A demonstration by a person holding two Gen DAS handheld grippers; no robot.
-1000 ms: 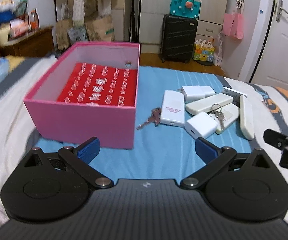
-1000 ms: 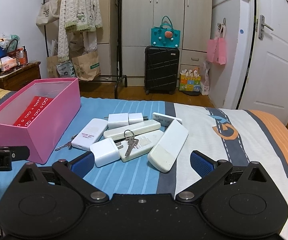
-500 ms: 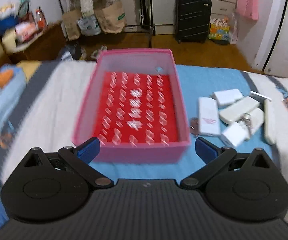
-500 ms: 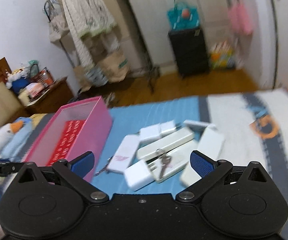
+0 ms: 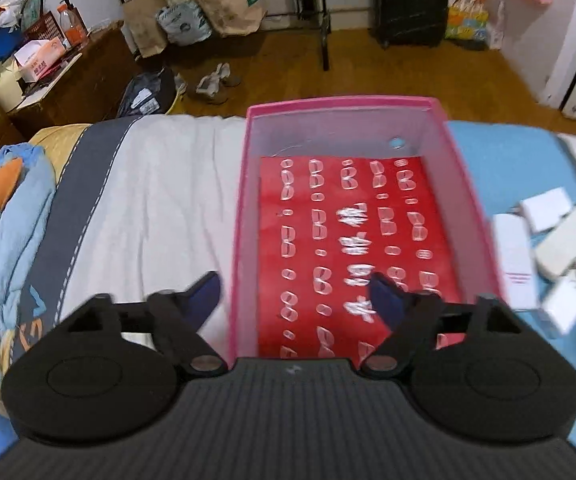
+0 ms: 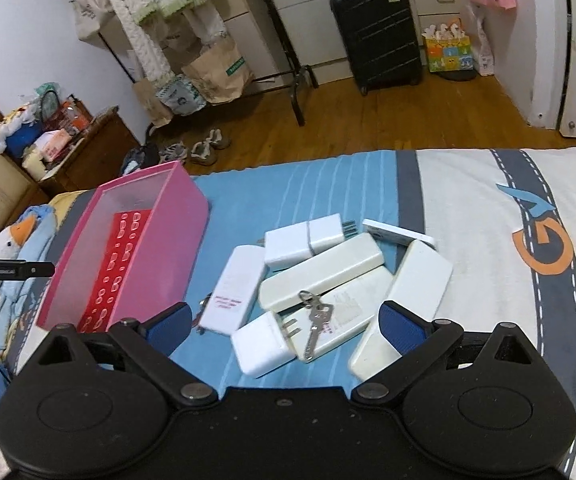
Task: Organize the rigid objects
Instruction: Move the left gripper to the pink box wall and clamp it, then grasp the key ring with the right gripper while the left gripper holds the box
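Left wrist view shows the bed (image 5: 160,184) carrying the pink box (image 5: 464,184) by its foot edge, the left claw (image 5: 294,294), just narrowed yet empty, straddling the box's left wall, while the right claw (image 6: 284,326) gapes, empty, over white chargers (image 6: 320,280) and keys (image 6: 318,326) mid-bed.

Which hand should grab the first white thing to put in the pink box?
Right. The right gripper hangs open directly over the pile of white plastic chargers and silver keys. The left gripper straddles the pink cardboard box's wall, its fingers just narrowing on nothing.
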